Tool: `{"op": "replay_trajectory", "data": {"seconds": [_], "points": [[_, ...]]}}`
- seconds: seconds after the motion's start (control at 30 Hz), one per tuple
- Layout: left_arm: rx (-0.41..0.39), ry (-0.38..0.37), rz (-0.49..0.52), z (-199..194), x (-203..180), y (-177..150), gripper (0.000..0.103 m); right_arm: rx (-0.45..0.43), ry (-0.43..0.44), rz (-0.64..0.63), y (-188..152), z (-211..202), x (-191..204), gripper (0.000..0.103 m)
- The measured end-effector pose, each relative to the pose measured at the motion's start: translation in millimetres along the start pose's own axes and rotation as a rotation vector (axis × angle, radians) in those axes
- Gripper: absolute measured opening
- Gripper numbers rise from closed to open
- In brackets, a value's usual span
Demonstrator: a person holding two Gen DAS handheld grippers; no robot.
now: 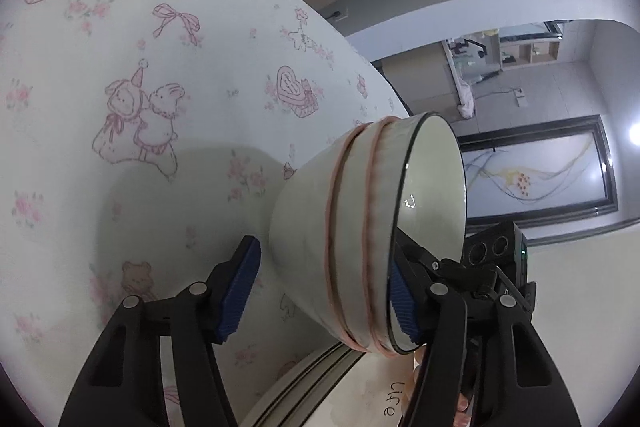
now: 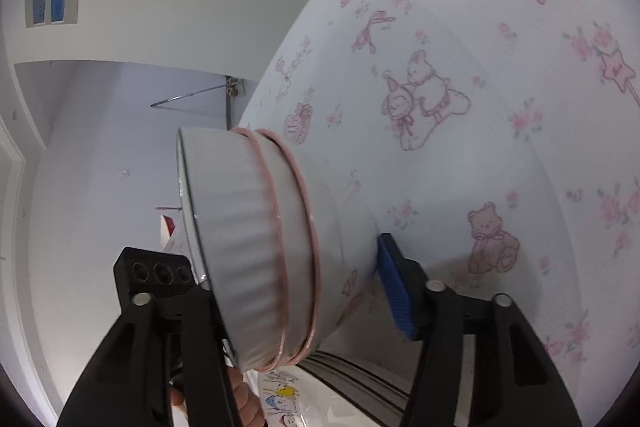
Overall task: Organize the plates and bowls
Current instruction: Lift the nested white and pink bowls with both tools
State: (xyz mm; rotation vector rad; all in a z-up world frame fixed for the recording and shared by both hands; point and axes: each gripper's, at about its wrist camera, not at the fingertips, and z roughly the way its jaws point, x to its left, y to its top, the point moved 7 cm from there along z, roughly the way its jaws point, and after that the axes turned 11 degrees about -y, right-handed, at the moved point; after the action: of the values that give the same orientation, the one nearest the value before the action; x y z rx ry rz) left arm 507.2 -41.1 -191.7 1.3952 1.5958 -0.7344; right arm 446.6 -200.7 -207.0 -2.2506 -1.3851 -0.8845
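A white bowl (image 1: pixel 304 227) with two pink rings around its ribbed wall stands on the printed tablecloth, just over a striped plate (image 1: pixel 352 387). My left gripper (image 1: pixel 320 293) straddles its near wall. One blue pad (image 1: pixel 402 301) is inside the rim; the other pad (image 1: pixel 240 287) stands clear of the outside. In the right wrist view the same bowl (image 2: pixel 240 227) sits between the fingers of my right gripper (image 2: pixel 300 283). Its outer pad (image 2: pixel 394 283) is right beside the lower wall, with contact unclear. The inner finger is hidden behind the bowl.
The plate (image 2: pixel 348 391) under the bowl carries cartoon print and lettering. The pink-patterned tablecloth (image 1: pixel 160 67) covers the table up to its far edge, with room floor beyond. Each view shows the other gripper's black body (image 1: pixel 496 251) (image 2: pixel 160 273) across the bowl, and fingers of a hand (image 2: pixel 240 399) below.
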Motion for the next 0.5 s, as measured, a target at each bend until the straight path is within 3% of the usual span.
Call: {"op": "replay_trajectory", "data": {"seconds": [0.23,0.3,0.5], "points": [[0.005,-0.01,-0.029,6.1,-2.8,-4.5,0.061,-0.008,-0.025,0.013,-2.0,-5.9,-8.0,0.045],[0.006,0.021,-0.028,5.2,-0.6,-4.1,0.049,-0.01,-0.03,0.005,-2.8,-7.2,-8.3,0.045],[0.031,0.116,0.084,4.6,-8.3,-12.1,0.049,-0.018,-0.029,0.005,-2.6,-1.6,-2.8,0.045]]}}
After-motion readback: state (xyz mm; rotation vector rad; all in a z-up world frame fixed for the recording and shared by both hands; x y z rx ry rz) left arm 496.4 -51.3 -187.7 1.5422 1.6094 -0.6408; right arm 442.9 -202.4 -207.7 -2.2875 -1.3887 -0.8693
